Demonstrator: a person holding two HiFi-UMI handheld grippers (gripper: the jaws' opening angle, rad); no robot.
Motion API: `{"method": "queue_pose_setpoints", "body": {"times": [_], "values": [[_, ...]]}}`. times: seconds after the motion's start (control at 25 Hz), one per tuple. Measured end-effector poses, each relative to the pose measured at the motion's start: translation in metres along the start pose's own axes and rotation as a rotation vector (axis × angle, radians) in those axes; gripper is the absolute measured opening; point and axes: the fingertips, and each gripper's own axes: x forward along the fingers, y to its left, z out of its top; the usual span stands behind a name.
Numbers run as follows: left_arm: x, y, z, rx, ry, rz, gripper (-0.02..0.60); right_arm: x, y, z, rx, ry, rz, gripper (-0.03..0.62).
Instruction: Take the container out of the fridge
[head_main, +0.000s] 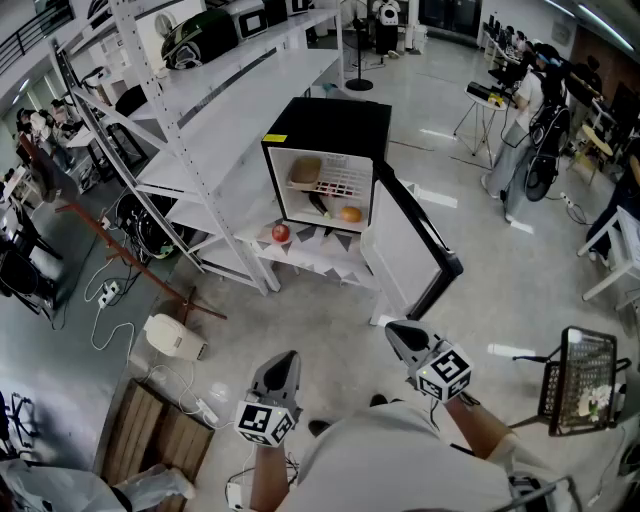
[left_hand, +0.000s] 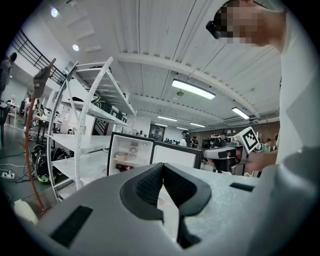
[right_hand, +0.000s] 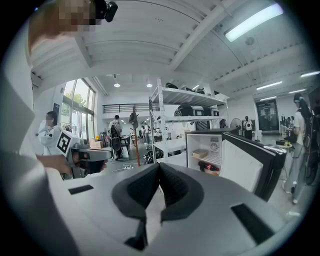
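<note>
A small black fridge (head_main: 330, 125) stands on a low white table (head_main: 320, 258) with its door (head_main: 405, 240) swung open to the right. On its wire shelf sits a tan container (head_main: 305, 171); it shows small in the right gripper view too, container (right_hand: 200, 153). Below it lie a dark vegetable and an orange (head_main: 350, 213). Both grippers hang well short of the fridge, near my body. The left gripper (head_main: 284, 362) is shut and empty, pads touching in its own view (left_hand: 162, 169). The right gripper (head_main: 398, 336) is also shut with nothing in it (right_hand: 158, 169).
A red apple (head_main: 281, 233) lies on the table beside the fridge. White shelving (head_main: 200, 110) runs along the left. On the floor are a white appliance (head_main: 175, 337), cables and a wooden crate (head_main: 160, 430). A wire basket (head_main: 582, 380) stands at right; people stand far right.
</note>
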Motion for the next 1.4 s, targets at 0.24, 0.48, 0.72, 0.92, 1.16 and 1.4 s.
{"method": "queue_pose_setpoints", "body": {"times": [0.24, 0.48, 0.72, 0.92, 1.16, 1.4], "values": [[-0.005, 0.008, 0.001, -0.002, -0.003, -0.001, 0.005, 0.005, 0.005, 0.002, -0.001, -0.001, -0.010, 0.006], [-0.016, 0.015, 0.000, -0.007, -0.004, -0.001, 0.005, 0.011, 0.015, 0.003, -0.006, -0.001, -0.015, 0.006], [-0.035, 0.029, -0.001, -0.008, -0.007, 0.003, 0.005, 0.023, 0.029, 0.004, 0.009, -0.005, -0.025, 0.006], [-0.059, 0.042, -0.005, -0.010, 0.004, 0.008, 0.005, 0.039, 0.053, 0.001, 0.026, -0.006, -0.023, 0.006], [-0.086, 0.059, -0.009, 0.000, 0.012, 0.006, 0.005, 0.050, 0.078, -0.001, 0.034, -0.018, -0.037, 0.006], [-0.097, 0.069, -0.010, 0.009, 0.011, -0.007, 0.005, 0.053, 0.088, 0.005, 0.001, -0.034, -0.071, 0.006]]}}
